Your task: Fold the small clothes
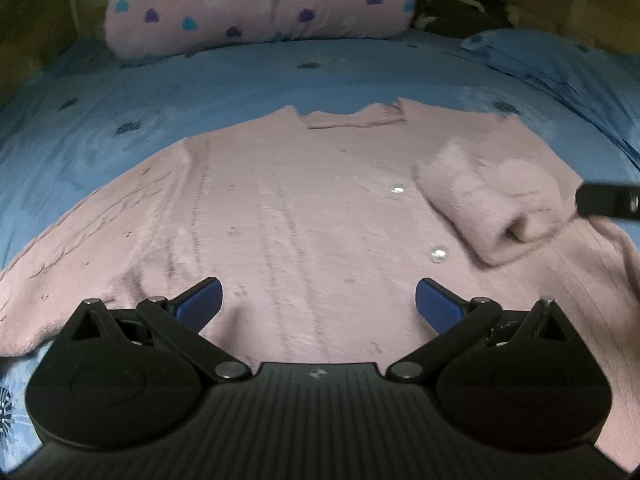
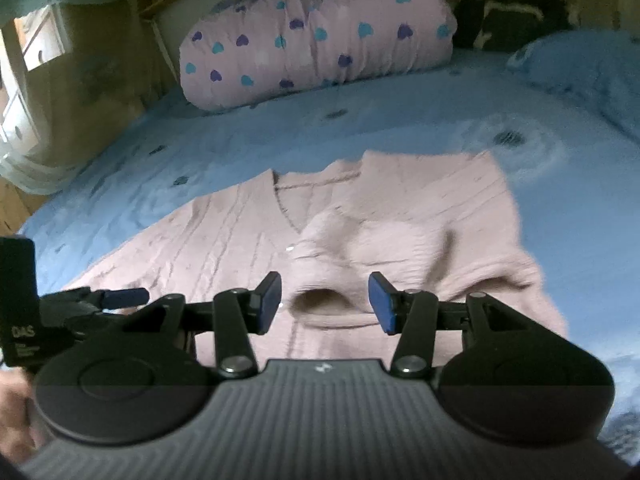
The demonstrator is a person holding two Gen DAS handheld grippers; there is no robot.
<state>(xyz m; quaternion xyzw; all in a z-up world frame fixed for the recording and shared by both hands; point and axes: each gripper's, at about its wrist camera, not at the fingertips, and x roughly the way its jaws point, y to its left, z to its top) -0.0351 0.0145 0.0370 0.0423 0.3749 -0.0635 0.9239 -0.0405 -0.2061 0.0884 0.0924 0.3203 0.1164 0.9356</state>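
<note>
Left wrist view shows the pink sweater (image 1: 280, 208) flat on the blue bedsheet (image 1: 160, 92), its right sleeve (image 1: 488, 208) already laid across the chest. The left gripper (image 1: 318, 300) is wide open and holds nothing. The right gripper (image 2: 324, 304) is half open, empty, above the sleeve cuff. For a good fold, I think the other sleeve must go inward evenly. I count one sweater, two grippers, one heart-pattern pillow (image 2: 316, 40).
</note>
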